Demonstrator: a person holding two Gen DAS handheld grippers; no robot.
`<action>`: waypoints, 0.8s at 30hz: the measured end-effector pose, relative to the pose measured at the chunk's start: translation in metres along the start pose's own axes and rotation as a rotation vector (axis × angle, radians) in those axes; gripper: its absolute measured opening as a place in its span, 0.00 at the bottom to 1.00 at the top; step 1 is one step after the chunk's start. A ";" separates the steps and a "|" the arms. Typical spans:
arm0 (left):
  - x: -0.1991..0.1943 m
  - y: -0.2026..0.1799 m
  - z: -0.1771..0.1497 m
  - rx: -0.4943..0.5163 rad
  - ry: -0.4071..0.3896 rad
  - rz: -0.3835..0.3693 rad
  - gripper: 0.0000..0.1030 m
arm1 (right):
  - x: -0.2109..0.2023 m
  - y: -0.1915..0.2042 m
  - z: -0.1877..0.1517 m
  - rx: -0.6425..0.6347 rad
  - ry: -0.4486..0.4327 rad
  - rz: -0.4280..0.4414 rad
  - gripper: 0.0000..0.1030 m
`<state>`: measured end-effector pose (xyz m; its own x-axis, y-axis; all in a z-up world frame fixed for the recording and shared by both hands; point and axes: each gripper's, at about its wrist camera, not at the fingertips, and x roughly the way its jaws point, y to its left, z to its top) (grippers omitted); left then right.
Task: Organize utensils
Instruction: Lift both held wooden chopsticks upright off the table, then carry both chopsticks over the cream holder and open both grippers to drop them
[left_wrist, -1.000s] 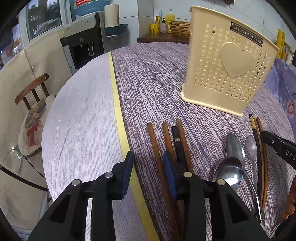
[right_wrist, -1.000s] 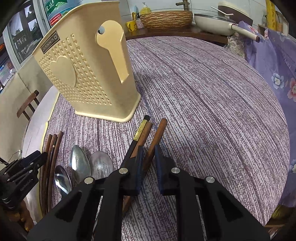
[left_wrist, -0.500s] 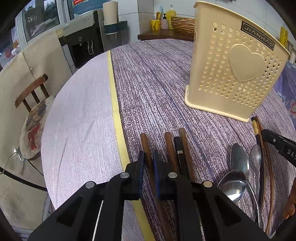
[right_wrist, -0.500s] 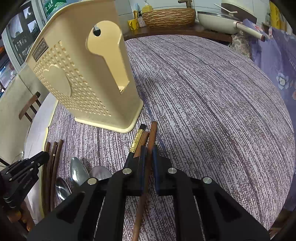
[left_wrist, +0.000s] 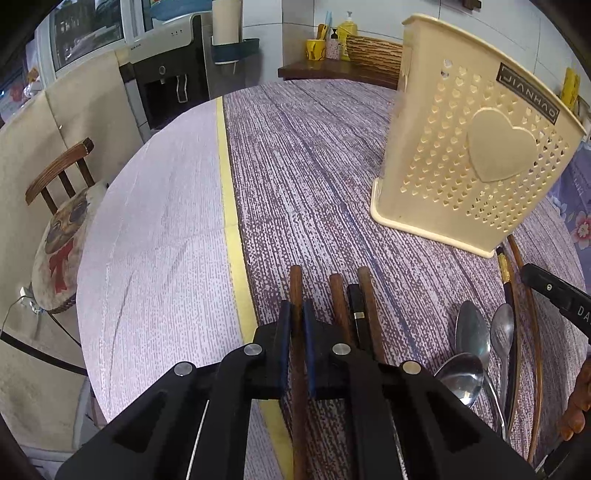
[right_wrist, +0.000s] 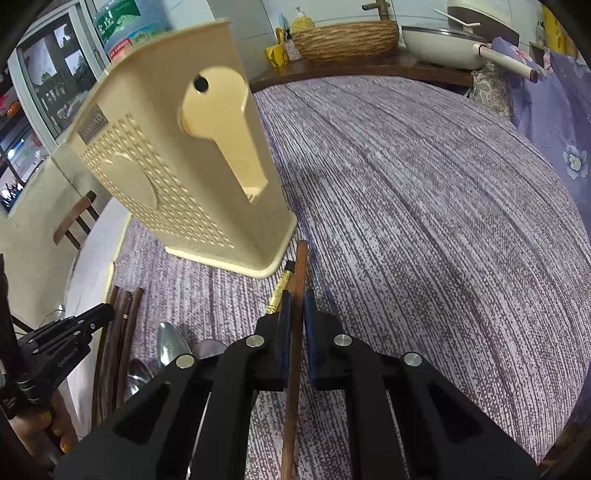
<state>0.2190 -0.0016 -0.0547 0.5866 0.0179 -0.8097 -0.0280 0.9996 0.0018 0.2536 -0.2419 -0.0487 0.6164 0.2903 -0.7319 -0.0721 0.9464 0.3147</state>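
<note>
Purple-striped tablecloth, cream holder upright beyond; left gripper and right gripper each clamped on a wooden chopstick lying lengthwise along its fingers, pointing holderward.

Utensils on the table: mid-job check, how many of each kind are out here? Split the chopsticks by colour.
brown chopsticks: 5 (one in the right-hand group is mostly hidden)
black chopsticks: 2
spoons: 3
Total: 10
</note>
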 end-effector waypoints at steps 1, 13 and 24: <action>-0.002 0.001 0.001 -0.003 -0.010 -0.003 0.08 | -0.004 0.000 0.001 -0.003 -0.016 0.009 0.08; -0.080 0.012 0.024 -0.041 -0.226 -0.096 0.08 | -0.097 0.017 0.018 -0.139 -0.272 0.088 0.08; -0.148 0.025 0.033 -0.040 -0.404 -0.115 0.07 | -0.167 0.014 0.027 -0.181 -0.378 0.230 0.08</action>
<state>0.1586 0.0210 0.0849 0.8576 -0.0790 -0.5082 0.0294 0.9940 -0.1049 0.1707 -0.2809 0.0940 0.8082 0.4549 -0.3740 -0.3545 0.8829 0.3078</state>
